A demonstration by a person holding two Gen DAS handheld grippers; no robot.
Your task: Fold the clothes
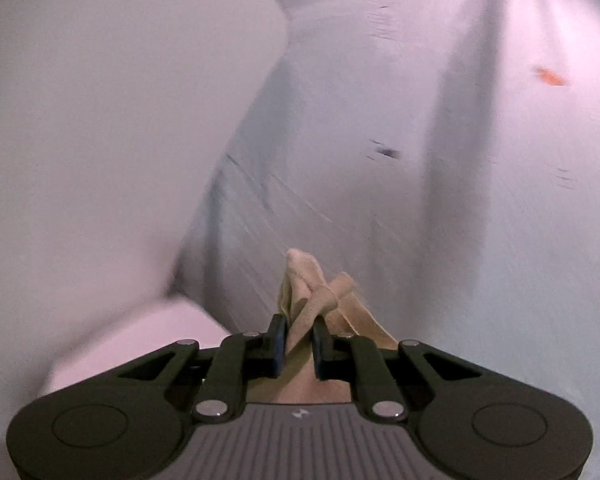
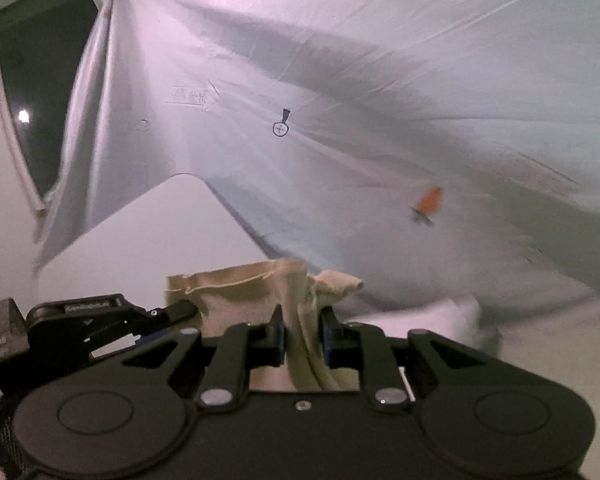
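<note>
The left claw (image 1: 300, 340) pinches a bunched fold of beige cloth (image 1: 304, 284) at lower centre of its view; the rest of the cloth is hidden under the claw body. The right claw (image 2: 302, 336) grips the same cloth (image 2: 256, 292), with the left claw (image 2: 180, 310) at lower left. Behind, a white sheet (image 2: 340, 80) is blurred; the tabletop (image 2: 148, 232) corner is partly hidden.
</note>
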